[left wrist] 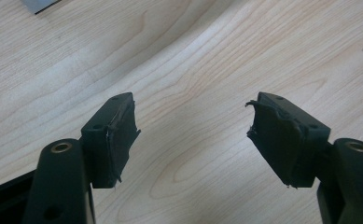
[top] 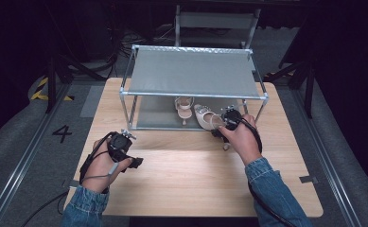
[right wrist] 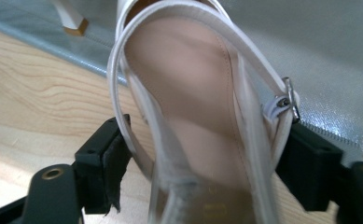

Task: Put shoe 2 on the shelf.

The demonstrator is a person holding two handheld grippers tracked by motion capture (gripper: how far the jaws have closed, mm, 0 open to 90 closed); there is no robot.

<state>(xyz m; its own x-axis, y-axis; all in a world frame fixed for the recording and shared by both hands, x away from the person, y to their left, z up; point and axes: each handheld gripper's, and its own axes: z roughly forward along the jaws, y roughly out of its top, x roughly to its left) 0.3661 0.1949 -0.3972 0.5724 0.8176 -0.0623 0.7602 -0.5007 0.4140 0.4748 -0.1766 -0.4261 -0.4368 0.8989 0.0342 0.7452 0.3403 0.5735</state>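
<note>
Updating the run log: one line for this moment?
left gripper: open, nothing between jaws | right gripper: open, around white shoe heel | rack: second shoe inside

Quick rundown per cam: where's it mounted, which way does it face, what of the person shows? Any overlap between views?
High view: above the person's side, looking forward and down on the table and shoe rack; both forearms show.
Left gripper view: on the left gripper, facing bare tabletop; its open jaws show.
Right gripper view: on the right gripper, facing the white sandal between its jaws.
Shared: high and right gripper views both show that sandal.
</note>
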